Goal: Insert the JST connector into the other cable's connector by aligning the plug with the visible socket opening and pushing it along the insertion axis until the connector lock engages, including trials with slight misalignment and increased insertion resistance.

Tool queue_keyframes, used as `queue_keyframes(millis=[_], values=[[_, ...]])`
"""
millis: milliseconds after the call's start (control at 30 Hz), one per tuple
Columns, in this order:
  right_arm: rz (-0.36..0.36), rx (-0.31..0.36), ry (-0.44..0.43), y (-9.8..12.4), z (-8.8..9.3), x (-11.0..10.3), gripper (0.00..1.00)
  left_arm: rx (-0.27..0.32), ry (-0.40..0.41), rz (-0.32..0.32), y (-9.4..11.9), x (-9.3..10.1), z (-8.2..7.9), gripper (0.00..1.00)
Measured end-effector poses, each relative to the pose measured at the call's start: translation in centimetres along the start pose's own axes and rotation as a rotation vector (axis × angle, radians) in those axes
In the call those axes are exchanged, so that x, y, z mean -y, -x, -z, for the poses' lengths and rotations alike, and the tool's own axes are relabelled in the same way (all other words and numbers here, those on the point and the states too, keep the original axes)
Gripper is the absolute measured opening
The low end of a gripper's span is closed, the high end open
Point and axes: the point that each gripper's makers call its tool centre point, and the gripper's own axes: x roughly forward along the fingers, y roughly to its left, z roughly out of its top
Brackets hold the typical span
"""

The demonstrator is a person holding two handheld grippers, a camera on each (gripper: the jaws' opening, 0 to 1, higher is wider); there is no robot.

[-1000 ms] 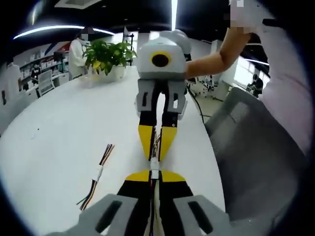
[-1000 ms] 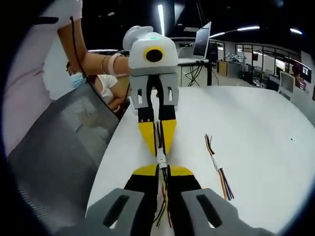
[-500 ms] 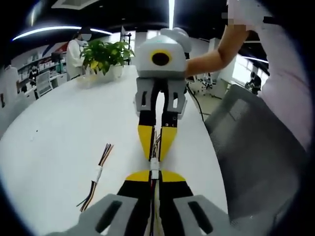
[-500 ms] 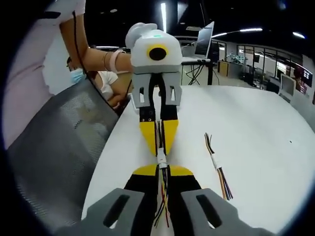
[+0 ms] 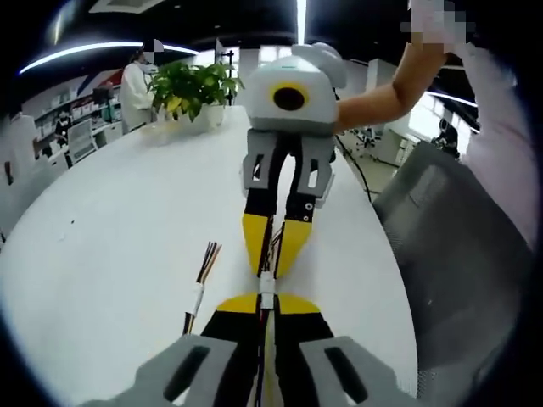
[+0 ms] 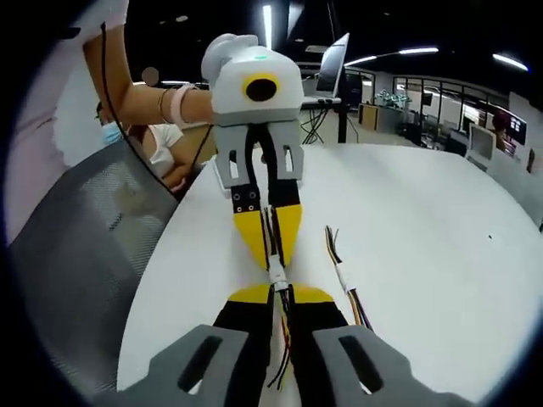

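Note:
My two grippers meet tip to tip above the white table (image 5: pixel 110 220). In the left gripper view my left gripper (image 5: pixel 265 302) is shut on a bundle of coloured wires that ends in a small white JST connector (image 5: pixel 266 285). My right gripper (image 5: pixel 271 268) comes down from above, shut on the other cable, with its yellow fingertips at that connector. The right gripper view mirrors this: my right gripper (image 6: pixel 278 293), the white connector (image 6: pixel 277 275) and my left gripper (image 6: pixel 275 259) beyond it. Whether the two connector halves are joined is too small to tell.
A spare cable with coloured wires (image 5: pixel 199 292) (image 6: pixel 344 280) lies on the table beside the grippers. A potted plant (image 5: pixel 191 89) stands at the table's far end. A grey mesh chair (image 5: pixel 462 254) (image 6: pixel 76 254) is along the table's edge, and a laptop (image 6: pixel 331 68) is further back.
Both views have swung a little, so the spare cable now appears closer to the grippers. The grippers stay tip to tip, both still shut on their cables.

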Motion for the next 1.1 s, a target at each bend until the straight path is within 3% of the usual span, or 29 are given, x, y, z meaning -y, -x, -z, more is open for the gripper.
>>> queue_keyframes(millis=[467, 1100], values=[[0.017, -0.023, -0.01, -1.2, 1.2, 1.0, 0.02, -0.028, 0.01, 0.013, -1.2, -1.4, 1.8, 0.0], [0.04, -0.037, -0.026, -2.1, 2.4, 1.2, 0.02, -0.062, -0.009, 0.007, -2.1, -1.3, 3.2, 0.0]])
